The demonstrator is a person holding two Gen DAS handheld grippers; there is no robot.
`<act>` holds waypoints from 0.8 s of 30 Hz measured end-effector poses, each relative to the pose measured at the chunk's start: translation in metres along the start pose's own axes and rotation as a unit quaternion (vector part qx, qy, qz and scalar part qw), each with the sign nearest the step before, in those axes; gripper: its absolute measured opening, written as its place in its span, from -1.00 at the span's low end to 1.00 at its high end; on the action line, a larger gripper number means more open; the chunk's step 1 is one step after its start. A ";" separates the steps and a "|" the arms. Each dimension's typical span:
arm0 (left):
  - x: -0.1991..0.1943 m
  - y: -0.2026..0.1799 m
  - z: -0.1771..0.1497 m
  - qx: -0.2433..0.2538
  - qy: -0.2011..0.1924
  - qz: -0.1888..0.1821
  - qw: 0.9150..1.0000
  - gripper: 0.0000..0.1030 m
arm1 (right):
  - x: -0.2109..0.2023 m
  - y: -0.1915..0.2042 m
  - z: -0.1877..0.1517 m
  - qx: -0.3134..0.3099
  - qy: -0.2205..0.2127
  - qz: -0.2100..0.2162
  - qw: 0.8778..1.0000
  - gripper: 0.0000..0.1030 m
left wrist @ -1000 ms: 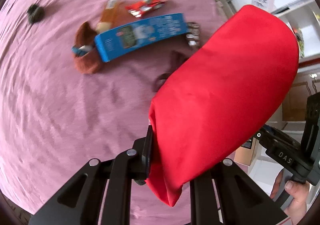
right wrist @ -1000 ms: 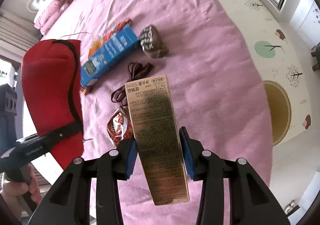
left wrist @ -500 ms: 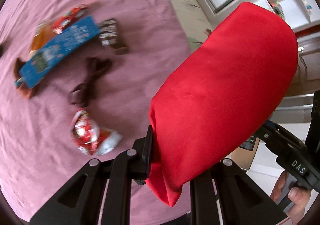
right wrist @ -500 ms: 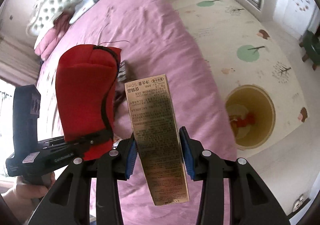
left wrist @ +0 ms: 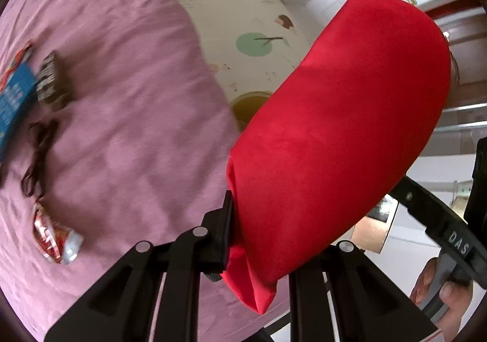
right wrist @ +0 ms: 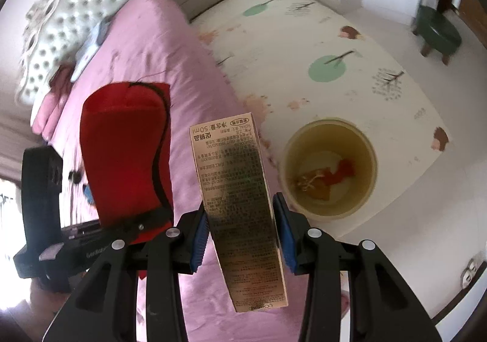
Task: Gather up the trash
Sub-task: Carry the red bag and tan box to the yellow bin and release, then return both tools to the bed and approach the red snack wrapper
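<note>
Over the pink bed point(right wrist: 146, 37), gold carton point(right wrist: 240, 205) reads "50ml".

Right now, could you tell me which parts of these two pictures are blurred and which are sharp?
Left wrist view: the blue box and crumpled wrapper on the pink bedspread are smeared, while the red fabric item in the left gripper is crisp. Right wrist view: the gold carton shows legible print; the bin and headboard look soft.

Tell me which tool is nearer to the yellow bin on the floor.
Right, as far as the views show. The right tool, shut on the gold box, is beside the yellow bin. The left tool, holding red cloth, is farther over the bed.
</note>
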State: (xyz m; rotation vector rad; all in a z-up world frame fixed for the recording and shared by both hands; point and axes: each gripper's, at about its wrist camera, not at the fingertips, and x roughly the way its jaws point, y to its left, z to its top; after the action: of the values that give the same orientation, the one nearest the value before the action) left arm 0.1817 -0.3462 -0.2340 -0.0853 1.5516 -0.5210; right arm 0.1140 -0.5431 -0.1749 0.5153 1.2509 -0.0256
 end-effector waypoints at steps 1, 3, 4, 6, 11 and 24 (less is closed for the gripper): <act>0.005 -0.006 0.003 0.004 0.004 -0.001 1.000 -0.72 | -0.001 -0.010 0.003 0.009 -0.003 -0.001 1.000 -0.24; 0.018 -0.022 0.009 0.016 0.011 0.001 1.000 -0.72 | -0.004 -0.025 0.006 0.021 -0.008 -0.005 1.000 -0.24; 0.025 -0.030 0.012 0.023 0.017 0.002 1.000 -0.72 | -0.004 -0.033 0.009 0.028 -0.011 -0.007 1.000 -0.24; 0.037 -0.041 0.016 0.033 0.023 0.002 0.999 -0.72 | -0.006 -0.045 0.012 0.036 -0.014 -0.009 0.999 -0.24; 0.066 -0.070 0.032 0.058 0.038 0.002 0.998 -0.72 | -0.006 -0.071 0.018 0.045 -0.018 -0.019 0.999 -0.24; 0.087 -0.105 0.056 0.068 0.031 -0.013 0.997 0.62 | -0.019 -0.131 0.029 0.107 -0.047 -0.028 0.993 0.16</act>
State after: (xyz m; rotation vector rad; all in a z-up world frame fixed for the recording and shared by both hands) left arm 0.2021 -0.4866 -0.2735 0.0138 1.5727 -0.6535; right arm 0.0952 -0.6749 -0.1985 0.6575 1.1768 -0.2306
